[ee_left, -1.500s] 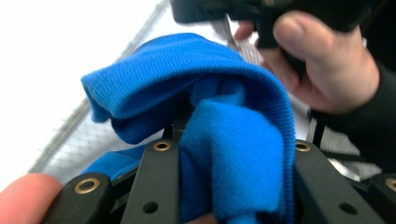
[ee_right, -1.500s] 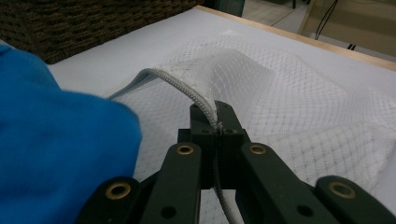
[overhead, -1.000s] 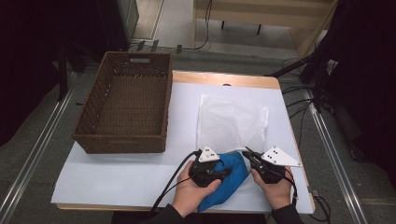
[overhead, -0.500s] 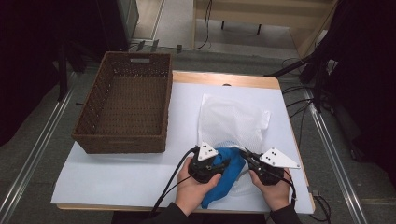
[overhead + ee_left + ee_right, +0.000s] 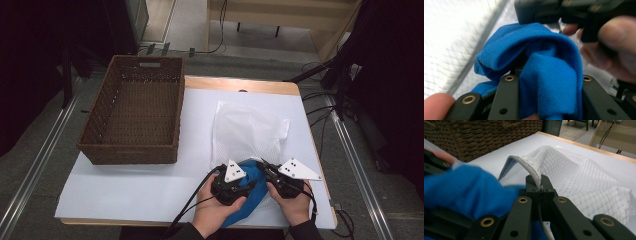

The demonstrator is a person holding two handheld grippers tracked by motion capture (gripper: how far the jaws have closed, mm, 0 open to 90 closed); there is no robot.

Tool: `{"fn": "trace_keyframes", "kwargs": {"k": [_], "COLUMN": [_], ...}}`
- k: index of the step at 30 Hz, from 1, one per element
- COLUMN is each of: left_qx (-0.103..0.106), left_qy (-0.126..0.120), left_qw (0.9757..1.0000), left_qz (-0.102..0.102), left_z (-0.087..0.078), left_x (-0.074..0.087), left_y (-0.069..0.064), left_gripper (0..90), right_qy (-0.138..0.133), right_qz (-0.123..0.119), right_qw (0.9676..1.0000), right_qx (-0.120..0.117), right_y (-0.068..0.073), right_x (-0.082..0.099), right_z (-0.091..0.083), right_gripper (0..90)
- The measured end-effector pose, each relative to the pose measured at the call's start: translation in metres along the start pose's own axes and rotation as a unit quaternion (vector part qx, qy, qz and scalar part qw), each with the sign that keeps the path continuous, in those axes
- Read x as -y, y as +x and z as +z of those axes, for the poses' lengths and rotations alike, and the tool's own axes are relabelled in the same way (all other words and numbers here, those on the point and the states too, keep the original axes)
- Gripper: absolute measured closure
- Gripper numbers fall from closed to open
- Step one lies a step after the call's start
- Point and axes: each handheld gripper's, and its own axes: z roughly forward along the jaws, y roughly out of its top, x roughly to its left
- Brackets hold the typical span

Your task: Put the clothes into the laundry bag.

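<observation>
Jaws of the right gripper point(image 5: 540, 185) are pressed together on the zippered rim of a white mesh bag point(image 5: 584, 180), and that pinch lifts the rim into an arch, which reads as a way of holding the mouth open for something to go in. Just to its left, the left gripper point(image 5: 549, 82) has its jaws closed around a thick fold of blue cloth point(image 5: 541, 62), the fabric bunched between them and spilling forward over the tips. In the high view the two grippers sit side by side at the near edge of the table, left gripper point(image 5: 231, 180) and right gripper point(image 5: 280, 177) almost touching, with the blue cloth point(image 5: 250, 197) between and under the hands and the mesh bag point(image 5: 247, 130) spread flat just beyond them. Held so, the cloth appears aimed at the raised opening, so I judge the step in hand to be stuffing the cloth into the bag; whether any of it is already past the rim cannot be told. The cloth is a bright blue knit with a fine ribbed weave, soft and crumpled into rounded folds. The bag is thin, translucent netting with a corded edge, wrinkled where it lies. A brown wicker basket point(image 5: 135, 112) stands empty at the far left on the white table cover point(image 5: 125, 190), well apart from the hands.
</observation>
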Motion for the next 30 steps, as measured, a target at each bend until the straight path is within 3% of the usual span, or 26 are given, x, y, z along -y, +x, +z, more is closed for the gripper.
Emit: {"fn": "trace_keyframes", "kwargs": {"k": [3,6,10,13,16,18,20,22,25,27,30], "left_qx": [0.004,-0.003,-0.026,-0.051,-0.057,-0.065,-0.061,-0.043,-0.021,-0.020,-0.028], "left_qy": [0.020,0.013,-0.009,-0.038,-0.063,-0.060,-0.034,-0.031,-0.040,-0.038,-0.038], "left_qw": [0.9996,0.9995,0.9991,0.9972,0.9958,0.9957,0.9971,0.9985,0.9988,0.9989,0.9989], "left_qz": [-0.022,-0.029,-0.031,-0.038,-0.034,-0.029,-0.030,-0.018,-0.022,-0.020,-0.005], "left_z": [0.009,0.009,0.006,0.001,-0.001,0.003,0.011,0.014,0.007,0.000,-0.013], "left_x": [0.002,-0.001,-0.007,-0.010,-0.012,-0.011,-0.008,-0.002,0.001,0.001,0.004], "left_y": [0.010,0.014,0.016,0.018,0.017,0.017,0.020,0.023,0.022,0.019,0.015], "left_gripper": [68.4,68.5,69.4,69.5,69.4,69.0,67.6,61.1,46.7,36.9,32.4], "right_qy": [-0.002,-0.003,-0.004,-0.008,-0.011,-0.012,-0.011,-0.008,-0.008,-0.008,-0.006], "right_qz": [-0.004,-0.004,-0.002,-0.004,-0.006,-0.008,-0.009,-0.008,-0.009,-0.006,-0.004], "right_qw": [1.0000,1.0000,1.0000,0.9999,0.9999,0.9998,0.9998,0.9999,0.9999,0.9999,0.9999], "right_qx": [0.000,-0.002,-0.004,-0.005,-0.010,-0.010,-0.011,-0.012,-0.011,-0.010,-0.008], "right_y": [0.002,0.003,0.002,0.003,0.004,0.005,0.004,0.005,0.003,0.001,0.000], "right_x": [-0.001,-0.001,0.000,-0.001,-0.002,-0.002,-0.002,-0.001,0.000,0.000,0.001], "right_z": [-0.001,-0.001,0.000,-0.002,-0.004,-0.003,-0.003,-0.002,-0.003,-0.003,-0.003], "right_gripper": [90.0,90.0,90.0,89.9,89.9,90.0,90.0,89.9,89.9,89.9,89.9]}}
